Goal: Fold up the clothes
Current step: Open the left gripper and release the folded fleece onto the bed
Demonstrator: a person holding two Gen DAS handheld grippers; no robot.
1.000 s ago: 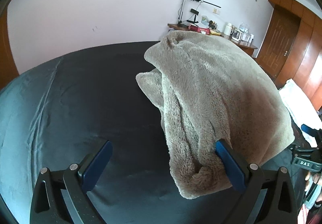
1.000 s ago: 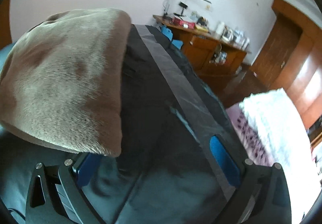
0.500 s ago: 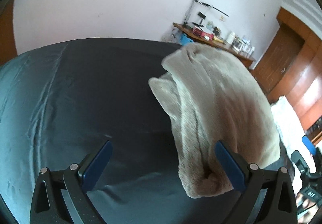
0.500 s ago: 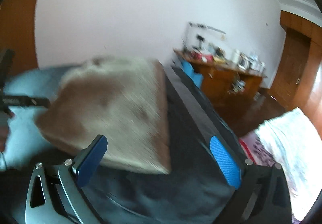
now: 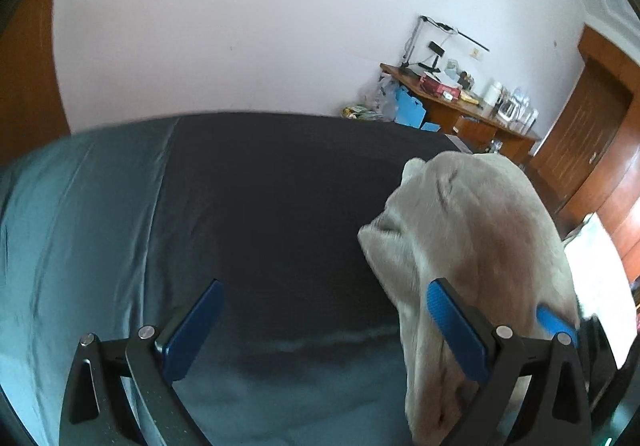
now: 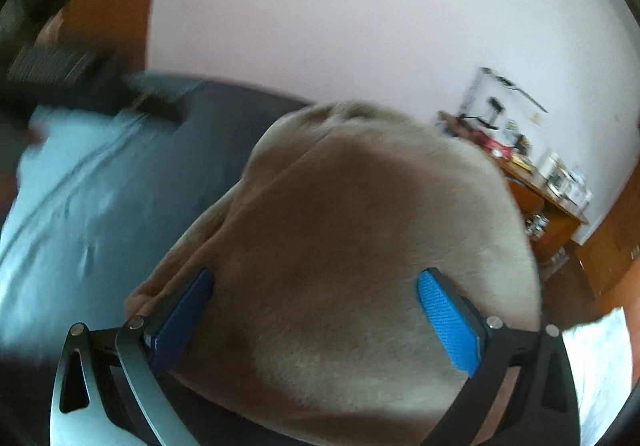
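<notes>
A beige fleece garment (image 5: pixel 472 246) lies bundled on the dark bed sheet (image 5: pixel 260 205), at the right of the left wrist view. My left gripper (image 5: pixel 326 330) is open over bare sheet, with its right finger beside the garment's left edge. In the right wrist view the garment (image 6: pixel 340 246) fills the centre. My right gripper (image 6: pixel 316 322) hovers over it, open, its blue pads (image 6: pixel 448 322) wide apart on either side of the fleece. A blue pad of the right gripper (image 5: pixel 556 320) shows behind the garment in the left wrist view. The left gripper (image 6: pixel 60 77) appears blurred at upper left.
The sheet (image 6: pixel 80 213) runs wide to the left. A cluttered wooden desk (image 5: pixel 452 101) stands against the white wall at back right, with blue boxes (image 5: pixel 408 109) beneath. Wooden doors (image 5: pixel 580 149) and a white cloth (image 5: pixel 600 266) lie to the right.
My left gripper has drawn back and to the left, away from the garment. The right gripper has swung left until the garment sits between its fingers. Both stay open.
</notes>
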